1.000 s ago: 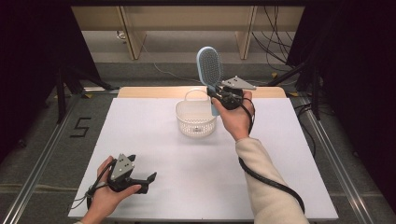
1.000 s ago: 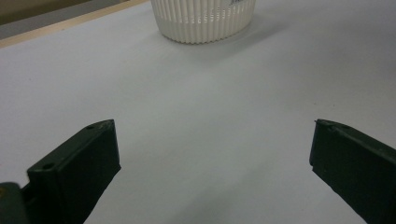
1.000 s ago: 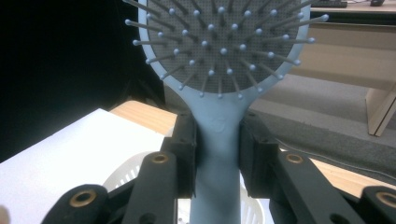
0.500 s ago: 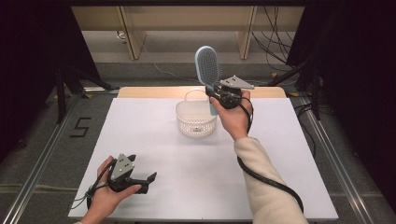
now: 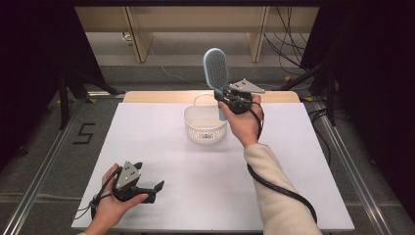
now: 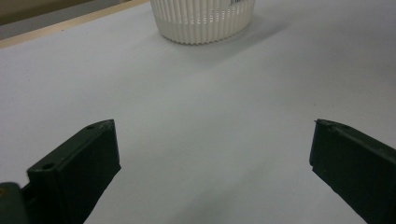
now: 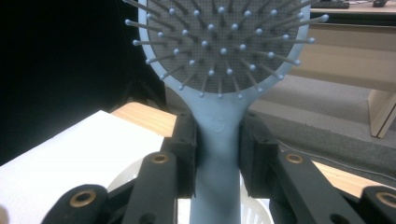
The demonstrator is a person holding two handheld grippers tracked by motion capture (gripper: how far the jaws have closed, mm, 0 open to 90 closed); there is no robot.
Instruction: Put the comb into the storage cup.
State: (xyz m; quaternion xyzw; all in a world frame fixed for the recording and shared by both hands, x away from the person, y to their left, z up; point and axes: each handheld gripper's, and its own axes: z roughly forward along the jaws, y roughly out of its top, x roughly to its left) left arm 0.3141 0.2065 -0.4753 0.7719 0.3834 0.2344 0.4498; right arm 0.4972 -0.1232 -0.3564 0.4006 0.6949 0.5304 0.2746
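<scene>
Right claw (image 5: 226, 98): clamped on the handle of a blue hairbrush (image 5: 217, 68), brush head upright above it, bristles facing the camera. White basket (image 5: 205, 124): on the desk (image 5: 293, 156) just below that claw. Left claw (image 5: 155, 187): jaws wide, nothing between them, low over the desk, basket well ahead.

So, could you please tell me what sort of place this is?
Likely a lab recording station: a white table ringed by dark curtains, loose cables on the floor, and a number five marked beside it.
</scene>
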